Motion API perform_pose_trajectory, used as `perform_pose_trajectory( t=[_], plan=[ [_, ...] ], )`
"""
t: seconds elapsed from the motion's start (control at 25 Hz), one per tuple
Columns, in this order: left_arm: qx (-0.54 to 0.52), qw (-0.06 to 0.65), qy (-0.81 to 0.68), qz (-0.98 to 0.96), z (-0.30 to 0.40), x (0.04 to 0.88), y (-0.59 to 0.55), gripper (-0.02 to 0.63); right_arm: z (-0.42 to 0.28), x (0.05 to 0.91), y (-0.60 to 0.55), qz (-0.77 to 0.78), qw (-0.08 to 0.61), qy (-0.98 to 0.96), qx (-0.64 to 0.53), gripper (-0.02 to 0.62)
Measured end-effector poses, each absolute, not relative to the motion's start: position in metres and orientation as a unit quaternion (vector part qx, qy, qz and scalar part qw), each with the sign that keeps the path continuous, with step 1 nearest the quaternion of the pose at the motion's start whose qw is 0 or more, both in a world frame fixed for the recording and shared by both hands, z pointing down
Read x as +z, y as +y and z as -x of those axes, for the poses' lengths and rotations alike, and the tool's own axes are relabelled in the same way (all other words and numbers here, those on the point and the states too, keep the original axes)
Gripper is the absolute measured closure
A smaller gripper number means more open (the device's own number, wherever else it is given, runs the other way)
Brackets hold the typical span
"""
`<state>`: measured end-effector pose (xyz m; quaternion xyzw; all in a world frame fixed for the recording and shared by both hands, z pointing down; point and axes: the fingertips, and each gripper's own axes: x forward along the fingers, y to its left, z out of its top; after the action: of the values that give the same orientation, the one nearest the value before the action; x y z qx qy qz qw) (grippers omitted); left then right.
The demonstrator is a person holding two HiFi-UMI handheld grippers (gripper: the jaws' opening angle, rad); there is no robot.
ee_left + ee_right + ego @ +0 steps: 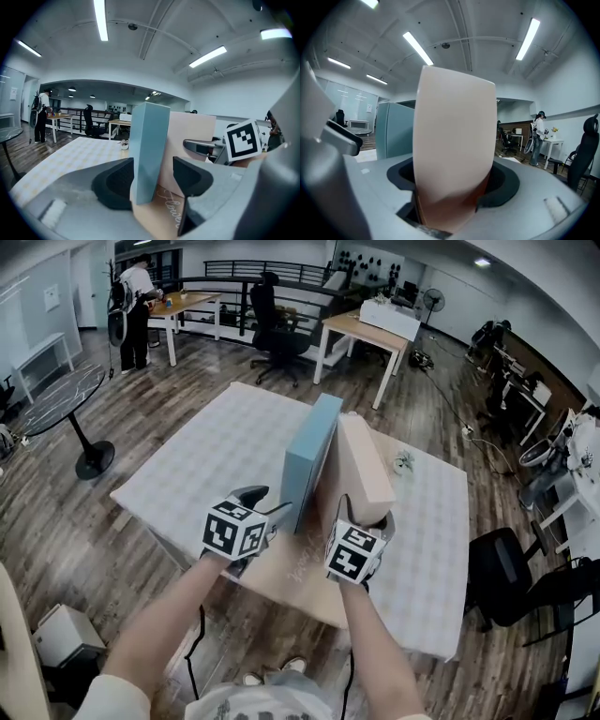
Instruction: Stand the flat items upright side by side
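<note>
Blue box point(305, 465) upright mid-frame, just beside pink box point(361, 470); left claw point(152, 178) spread around blue box, right claw point(452, 187) pinching pink box.

Wood-plank floor point(56, 531) lies all round. Left of the left gripper point(267, 505) stands a round dark table point(66, 395). Ahead are desks point(361, 334) and an office chair point(277, 324). Right of the right gripper point(364, 517) is a dark chair point(525, 587). Strip lights point(101, 21) run overhead.

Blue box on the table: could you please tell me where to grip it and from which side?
Grip its narrow near end, coming level from the person's side, one finger on each broad face. The blue box stands upright on edge with the pink box close on its right, so that thin end is likely all the fingers can span; the left gripper straddles it there.
</note>
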<state>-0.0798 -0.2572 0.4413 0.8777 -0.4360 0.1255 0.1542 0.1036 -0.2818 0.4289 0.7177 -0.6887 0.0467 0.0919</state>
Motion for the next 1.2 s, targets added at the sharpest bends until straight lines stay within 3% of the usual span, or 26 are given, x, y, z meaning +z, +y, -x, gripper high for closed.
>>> perform_pose_trajectory(
  t=[0.6,1.2],
  plan=[
    [0.132,0.121,-0.405,-0.897,0.074,0.435,-0.287,0.334,-0.094,0.425,-0.318,-0.738,0.075,-0.669,0.056,0.252],
    [0.14,0.095,-0.284,-0.944,0.066,0.431,-0.3,0.334,-0.066,0.431,-0.336,-0.775,0.088,-0.623,0.068,0.252]
  ],
)
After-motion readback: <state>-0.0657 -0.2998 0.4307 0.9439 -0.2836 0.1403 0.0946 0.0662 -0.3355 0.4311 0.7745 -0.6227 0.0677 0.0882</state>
